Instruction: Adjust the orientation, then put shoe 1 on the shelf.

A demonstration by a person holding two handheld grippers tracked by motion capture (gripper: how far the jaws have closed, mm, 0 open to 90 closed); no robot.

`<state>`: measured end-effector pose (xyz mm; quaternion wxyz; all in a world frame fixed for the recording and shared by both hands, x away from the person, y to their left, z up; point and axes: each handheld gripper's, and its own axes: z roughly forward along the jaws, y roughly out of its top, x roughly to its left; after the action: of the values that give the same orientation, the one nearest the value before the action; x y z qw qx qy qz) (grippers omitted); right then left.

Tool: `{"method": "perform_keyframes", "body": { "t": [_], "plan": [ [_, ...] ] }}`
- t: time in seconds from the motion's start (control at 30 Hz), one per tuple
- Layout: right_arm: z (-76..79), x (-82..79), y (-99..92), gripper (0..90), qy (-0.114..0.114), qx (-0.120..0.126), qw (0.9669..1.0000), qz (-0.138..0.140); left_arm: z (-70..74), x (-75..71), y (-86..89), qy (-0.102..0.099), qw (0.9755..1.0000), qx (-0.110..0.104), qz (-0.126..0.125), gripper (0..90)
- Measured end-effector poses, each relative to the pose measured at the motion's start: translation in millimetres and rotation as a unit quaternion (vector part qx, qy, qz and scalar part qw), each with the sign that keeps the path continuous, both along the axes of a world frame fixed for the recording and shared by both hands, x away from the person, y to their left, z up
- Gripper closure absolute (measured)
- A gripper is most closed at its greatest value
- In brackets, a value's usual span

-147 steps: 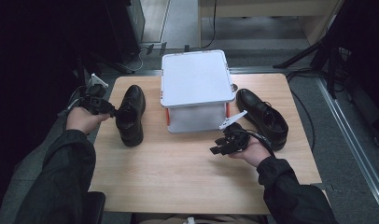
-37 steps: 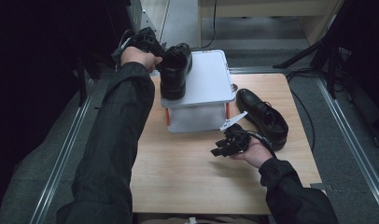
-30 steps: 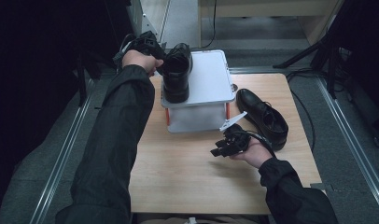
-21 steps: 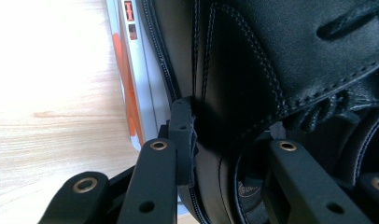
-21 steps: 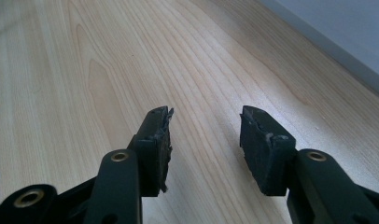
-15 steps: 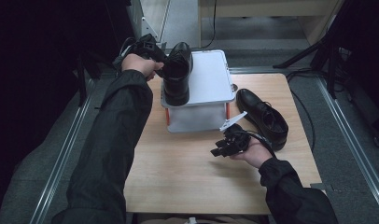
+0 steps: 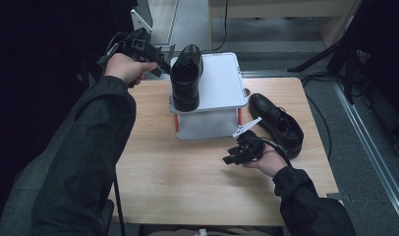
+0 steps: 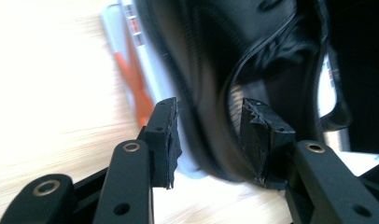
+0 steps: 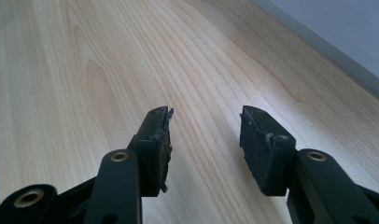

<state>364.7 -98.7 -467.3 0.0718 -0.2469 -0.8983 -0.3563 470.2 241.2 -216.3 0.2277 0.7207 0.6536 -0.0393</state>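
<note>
**Left shoe set on box lid, jaws letting go**

My left gripper (image 7: 160, 61) sits just off the far left edge of the white box (image 7: 219, 81), jaws spread and just now opening. In the left gripper view the pads (image 8: 166, 135) stand to either side of the shoe's collar, and I see a gap on each side, so I judge them clear of the leather, though the picture is blurred there. The black shoe (image 7: 185, 76) is right in front of the jaws, resting sole-down on the lid along its left edge, toe pointing away from me, heel overhanging the near edge slightly.

My right gripper (image 7: 237, 156) rests low over the table (image 7: 187, 177), jaws wide with nothing between them. The second black shoe (image 7: 276, 123) lies just beyond and to the right of it, on the tabletop beside the box.

Handling notes, judged from the look:
- Leather dress shoe: moderate weight, heavier at the heel.
- Sole stiff; upper soft, gives under the pads.
- Polished leather likely slippery on the toe cap.
- Best hold: one pad inside the opening, one outside, on the side wall or heel counter.
- Expect the toe to droop if lifted from the heel.
</note>
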Motion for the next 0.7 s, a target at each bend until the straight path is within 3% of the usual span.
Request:
{"method": "perform_keyframes", "body": {
  "t": [0.13,0.3,0.6,0.7],
  "plan": [
    [-0.2,-0.1,-1.1,53.3,0.000,0.000,1.0000,-0.002,-2.2,-11.1,15.9,-0.007,0.9999,-0.012,0.002,56.7],
    [0.5,0.3,-2.8,53.4,-0.001,0.001,1.0000,-0.006,-16.9,-20.7,29.6,-0.008,0.9998,-0.017,0.004,56.0],
    [2.2,1.3,-5.9,53.4,-0.002,0.008,0.9999,-0.012,-44.8,-30.6,34.4,-0.010,0.9997,-0.020,-0.003,54.8],
    [2.9,2.9,-8.0,53.4,-0.003,0.012,0.9998,-0.019,-62.2,-34.7,35.2,-0.005,0.9997,-0.024,-0.006,54.1]
  ]
}}
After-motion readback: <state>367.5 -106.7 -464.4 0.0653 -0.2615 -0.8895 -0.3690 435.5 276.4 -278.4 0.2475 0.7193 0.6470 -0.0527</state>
